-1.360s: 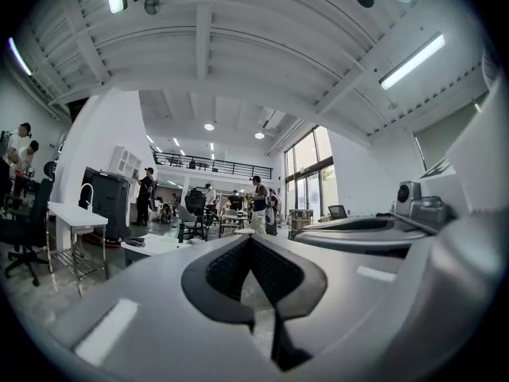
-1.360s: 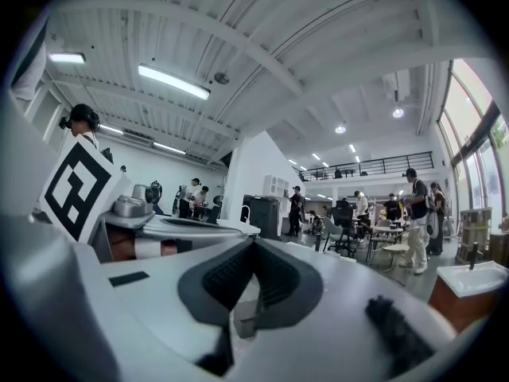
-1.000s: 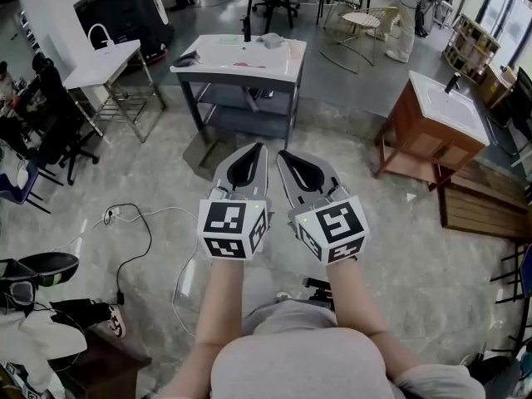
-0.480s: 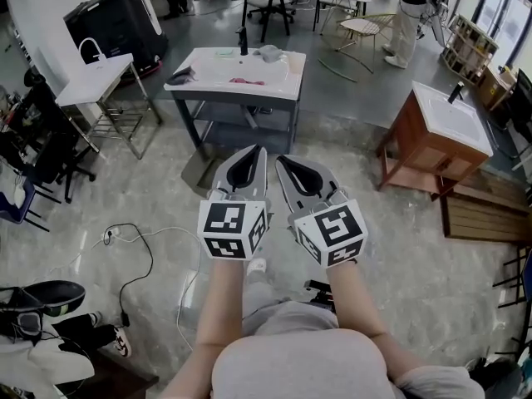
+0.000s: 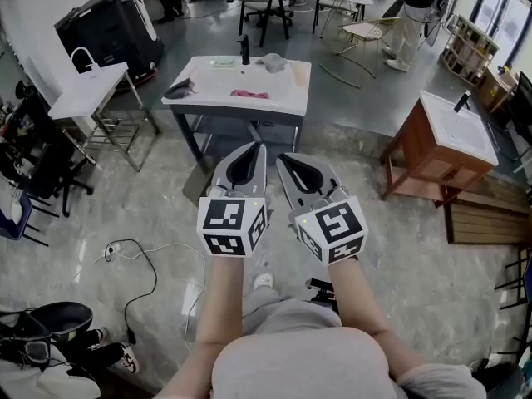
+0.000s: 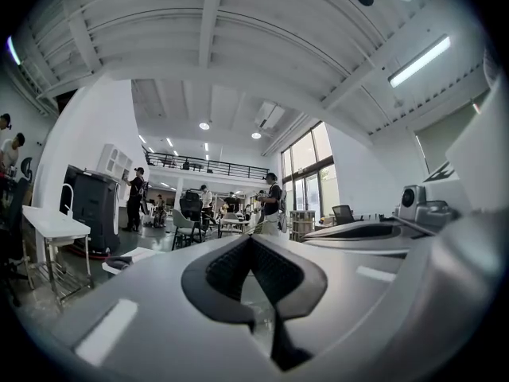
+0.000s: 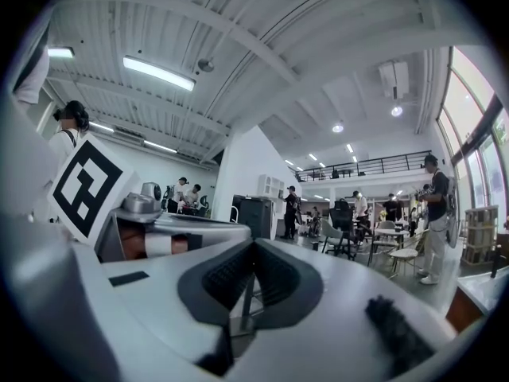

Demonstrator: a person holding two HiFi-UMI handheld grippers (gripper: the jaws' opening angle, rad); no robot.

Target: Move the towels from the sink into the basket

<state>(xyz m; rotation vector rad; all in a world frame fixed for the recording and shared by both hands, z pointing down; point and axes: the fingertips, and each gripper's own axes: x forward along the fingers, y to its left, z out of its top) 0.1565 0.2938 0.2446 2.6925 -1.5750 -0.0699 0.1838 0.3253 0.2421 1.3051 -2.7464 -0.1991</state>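
Sink: white sink (image 5: 218, 77) sat in a grey desk (image 5: 249, 127) at 12 o'clock from both grippers, well apart from them, w/ a black faucet (image 5: 244, 50) at its far rim.
Pink towel: pink towel (image 5: 249, 95) lay in the basin, toward the near side, approx. centre.
Grey towel: grey towel (image 5: 271, 61) sat crumpled at 1 o'clock from the pink one, just beside the faucet, on the far rim.
Dark cloth: dark cloth (image 5: 180, 88) lay at 9 o'clock from the pink towel, on the desk's L edge.
L gripper: L gripper (image 5: 256, 146) was held level over the floor, pointing to 12 o'clock at the desk. Jaws were fully together, pads meeting at the tips, nothing between them.
R gripper: R gripper (image 5: 283, 155) was just beside the L one at its 3 o'clock, also level and aimed at the desk. Jaws were pressed together and empty.
Arms: both forearms ran straight out from the person's torso, marker cubes side by side.
Floor: pale marbled floor (image 5: 125, 198) had a black cable (image 5: 141, 260) looping at 8 o'clock from the grippers.
Other units: wooden vanity (image 5: 432, 152) w/ its own white basin stood at 2 o'clock; small white sink stand (image 5: 83, 94) at 10 o'clock; black cabinet (image 5: 108, 23) behind that.
Background: chairs and a standing person (image 5: 411, 11) were at 1 o'clock, far past the desk.
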